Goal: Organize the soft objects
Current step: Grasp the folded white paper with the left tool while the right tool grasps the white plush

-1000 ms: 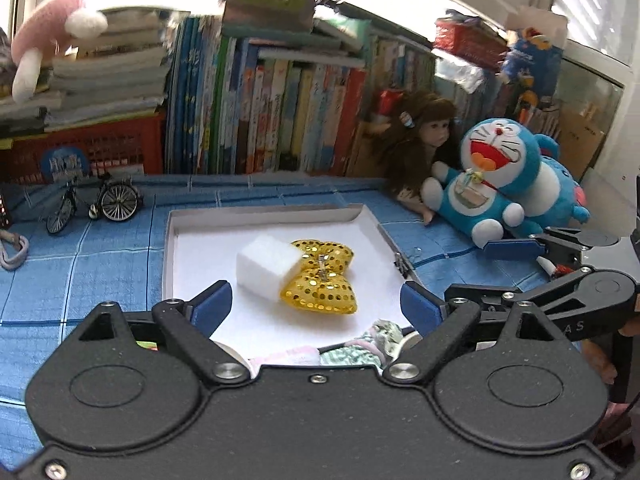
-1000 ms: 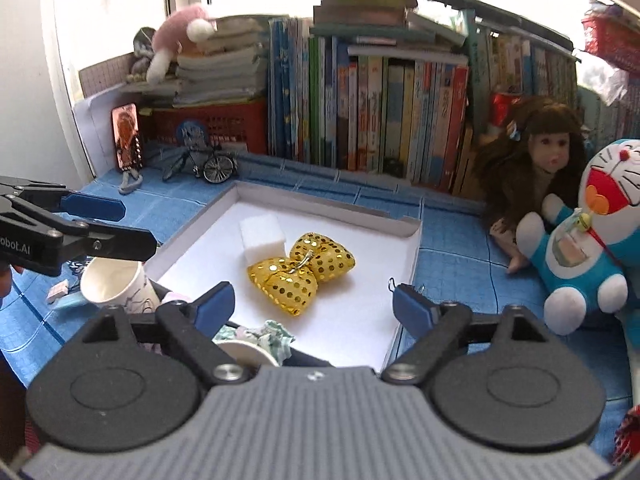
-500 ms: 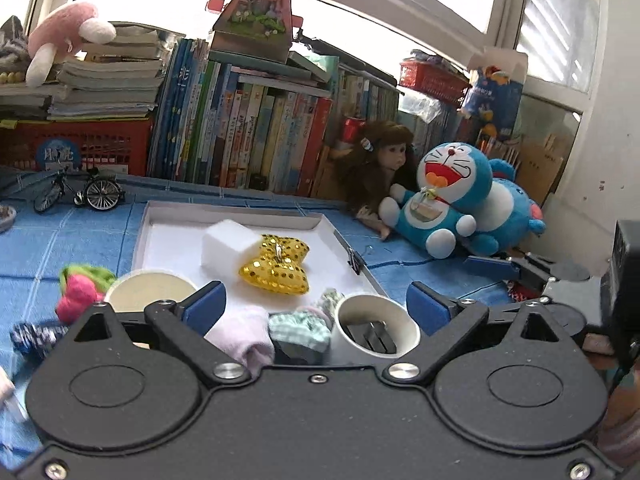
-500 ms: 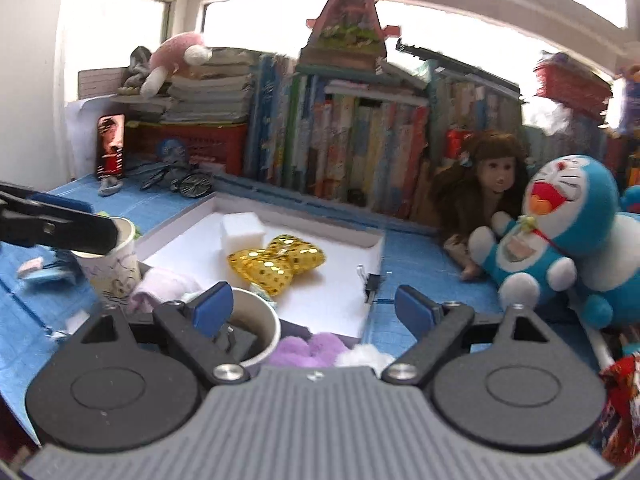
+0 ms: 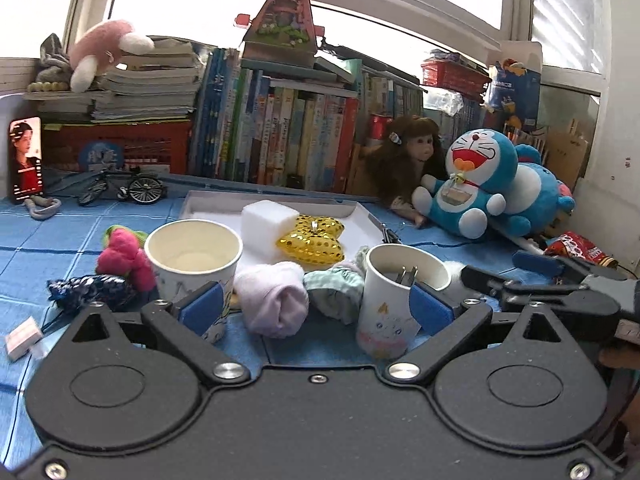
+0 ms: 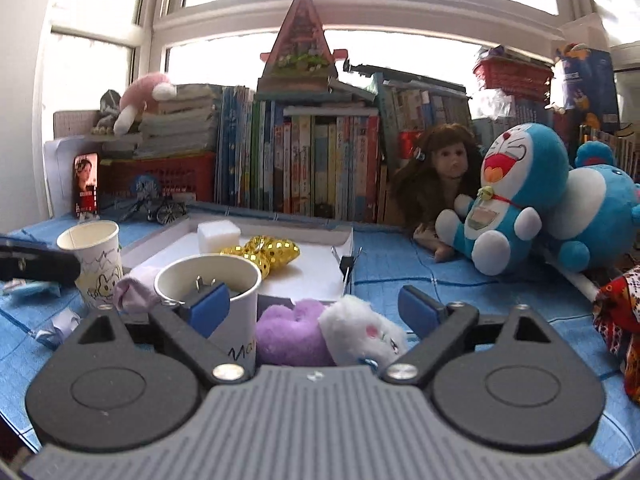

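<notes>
A white tray point(image 5: 360, 210) holds a white sponge block point(image 5: 268, 220) and a gold sequin bow point(image 5: 312, 236). In front of it lie a pale pink rolled sock point(image 5: 276, 300) and a green checked cloth point(image 5: 334, 288), between two paper cups point(image 5: 192, 256) point(image 5: 396, 292). My left gripper point(image 5: 316, 304) hangs low before them, its jaws opening, and the pads touch nothing. A pink and green plush point(image 5: 120, 256) lies to the left. My right gripper point(image 6: 315, 308) is open around a purple plush point(image 6: 288, 332) and a white plush point(image 6: 360, 332), without pressing them.
Rows of books point(image 5: 288, 136) line the back. A doll point(image 5: 404, 156) and a blue cat plush point(image 5: 472, 184) sit at the right. A model bicycle point(image 5: 124, 188) and a phone point(image 5: 26, 158) stand at the back left. A red patterned cloth point(image 6: 616, 320) lies far right.
Both grippers have pulled back from the tray and sunk toward the table, pointing more level. The cups, sock and plush toys have come into view between the fingers.
</notes>
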The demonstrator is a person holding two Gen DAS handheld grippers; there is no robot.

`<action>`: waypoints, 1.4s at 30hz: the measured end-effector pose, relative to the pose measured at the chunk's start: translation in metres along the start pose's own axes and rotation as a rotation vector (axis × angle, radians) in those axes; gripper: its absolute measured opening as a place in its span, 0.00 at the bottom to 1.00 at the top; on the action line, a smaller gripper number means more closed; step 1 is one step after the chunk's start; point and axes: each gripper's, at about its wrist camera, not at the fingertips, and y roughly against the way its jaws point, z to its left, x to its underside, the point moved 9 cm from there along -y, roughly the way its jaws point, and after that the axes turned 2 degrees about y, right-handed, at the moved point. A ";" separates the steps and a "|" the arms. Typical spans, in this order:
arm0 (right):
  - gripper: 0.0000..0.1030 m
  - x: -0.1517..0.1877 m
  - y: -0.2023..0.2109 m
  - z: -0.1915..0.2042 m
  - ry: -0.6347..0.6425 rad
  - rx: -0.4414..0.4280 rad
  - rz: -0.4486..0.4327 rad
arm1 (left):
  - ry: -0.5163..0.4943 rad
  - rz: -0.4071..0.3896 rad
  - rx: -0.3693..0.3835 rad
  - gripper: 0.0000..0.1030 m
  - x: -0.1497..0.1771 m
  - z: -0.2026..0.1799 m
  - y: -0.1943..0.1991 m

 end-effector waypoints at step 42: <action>0.87 0.052 -0.048 -0.059 -0.441 -0.025 0.163 | 0.148 0.055 -0.216 0.62 0.072 0.067 -0.028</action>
